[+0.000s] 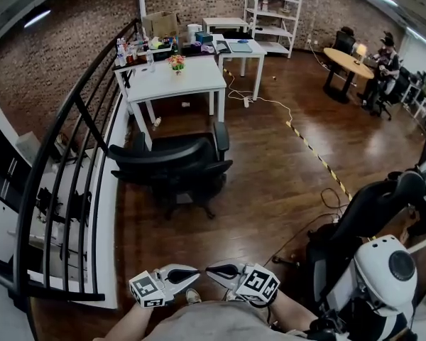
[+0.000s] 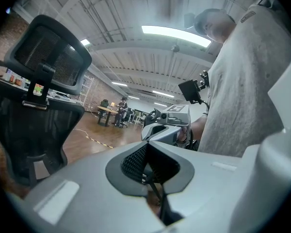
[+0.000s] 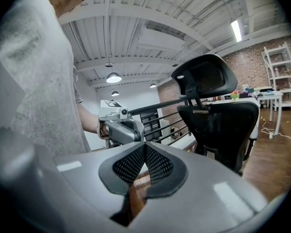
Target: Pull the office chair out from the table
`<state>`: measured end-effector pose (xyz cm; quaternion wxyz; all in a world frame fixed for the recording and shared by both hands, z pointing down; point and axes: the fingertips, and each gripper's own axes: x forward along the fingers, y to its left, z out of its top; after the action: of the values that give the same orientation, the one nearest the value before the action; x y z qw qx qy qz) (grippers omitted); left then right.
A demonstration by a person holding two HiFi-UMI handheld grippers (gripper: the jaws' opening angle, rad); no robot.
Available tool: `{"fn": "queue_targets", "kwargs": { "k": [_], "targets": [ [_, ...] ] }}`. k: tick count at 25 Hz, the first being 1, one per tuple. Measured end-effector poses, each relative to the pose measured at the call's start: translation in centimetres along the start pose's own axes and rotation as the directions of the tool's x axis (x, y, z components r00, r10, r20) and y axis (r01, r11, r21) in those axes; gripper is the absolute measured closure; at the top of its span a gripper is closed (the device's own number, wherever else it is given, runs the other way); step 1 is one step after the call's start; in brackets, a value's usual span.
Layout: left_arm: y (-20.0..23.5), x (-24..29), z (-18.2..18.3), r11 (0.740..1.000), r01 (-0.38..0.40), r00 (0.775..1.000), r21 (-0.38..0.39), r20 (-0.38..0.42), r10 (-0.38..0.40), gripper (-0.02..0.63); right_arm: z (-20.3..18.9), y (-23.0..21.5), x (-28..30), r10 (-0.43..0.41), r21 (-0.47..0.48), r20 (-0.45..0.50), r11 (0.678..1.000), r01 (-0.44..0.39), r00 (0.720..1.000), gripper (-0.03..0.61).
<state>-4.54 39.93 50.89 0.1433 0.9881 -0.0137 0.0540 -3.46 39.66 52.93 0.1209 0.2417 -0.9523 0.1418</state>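
Head view: the room has a dark wooden floor [image 1: 270, 162] and brick walls [image 1: 64, 41]. A black railing [image 1: 71, 155] runs along the left side. A white counter [image 1: 177, 80] stands near the railing. It carries a small potted flower [image 1: 176, 62] and a crowded row of bottles and small items at its far edge. A second white counter [image 1: 241, 48] adjoins it on the right, with white shelves [image 1: 273, 9] behind. A white cable [image 1: 270, 104] and a yellow-and-black striped strip [image 1: 316, 155] lie across the floor. At the far right, a person [image 1: 383, 66] sits at a round wooden table [image 1: 348, 61].

The office chair [image 1: 174, 163] stands on the floor just in front of the white counter. Its backrest faces the camera and its seat points toward the counter. It is well apart from both grippers.

The left hand-held gripper [image 1: 196, 272] and the right hand-held gripper [image 1: 209, 268] are at the lower edge of the view, close to the person's body. Their tips point toward each other and are nearly touching.

Left gripper view: the jaws are fully together with nothing between them. The office chair shows at the left.

Right gripper view: the jaws are likewise pressed together and empty. The office chair shows at the right, before the counter.
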Motion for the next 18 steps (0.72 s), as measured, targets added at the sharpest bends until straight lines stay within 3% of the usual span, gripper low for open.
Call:
{"fn": "queue_targets", "kwargs": {
  "k": [18],
  "targets": [
    [-0.31,-0.36,0.26,1.000,-0.005,1.000,0.008,0.009,0.005,0.612,0.38,0.78,0.45,0.022,-0.046,-0.017,0.999,-0.023,1.000,0.572]
  ]
}}
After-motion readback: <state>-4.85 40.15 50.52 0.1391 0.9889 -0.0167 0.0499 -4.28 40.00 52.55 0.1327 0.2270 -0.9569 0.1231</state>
